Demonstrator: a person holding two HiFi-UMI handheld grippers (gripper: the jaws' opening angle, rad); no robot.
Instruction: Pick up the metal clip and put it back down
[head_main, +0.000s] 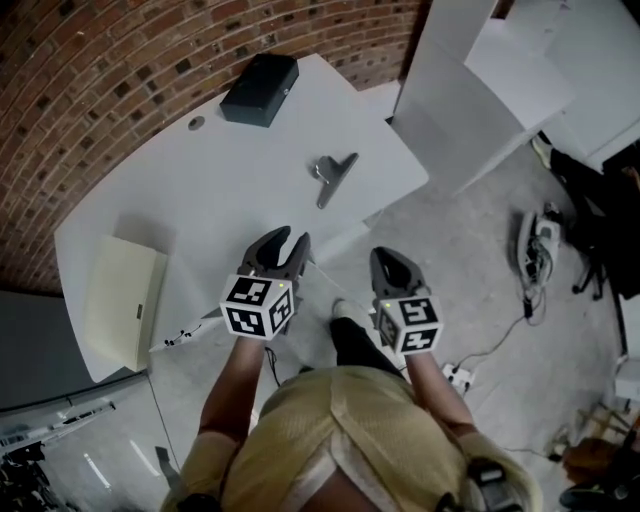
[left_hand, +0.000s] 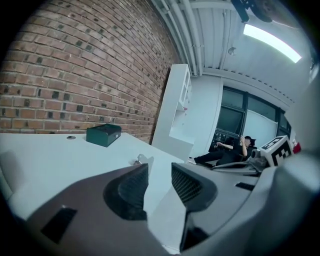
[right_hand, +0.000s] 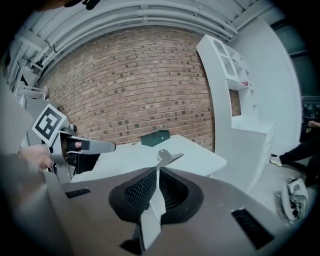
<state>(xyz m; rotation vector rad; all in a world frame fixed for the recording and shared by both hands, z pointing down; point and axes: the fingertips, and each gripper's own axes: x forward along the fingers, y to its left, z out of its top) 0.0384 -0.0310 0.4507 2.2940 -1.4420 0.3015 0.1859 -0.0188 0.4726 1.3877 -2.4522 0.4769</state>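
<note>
Left hand-held gripper (head_main: 292, 240) hovers over tabletop (head_main: 200, 190) near edge, jaws apart, empty, aimed at clip. Right hand-held gripper (head_main: 386, 256) idle off near edge, jaws together. Metal clip (head_main: 332, 172) lies flat near right edge, within left's reach.

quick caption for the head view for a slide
The clip lies on the table, left claw and right claw hovering at its near edge.

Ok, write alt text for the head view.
A clip lies untouched on a white table. Nearer the camera, a person holds the left gripper open and the right gripper shut, both empty. A box sits at the far edge.
</note>
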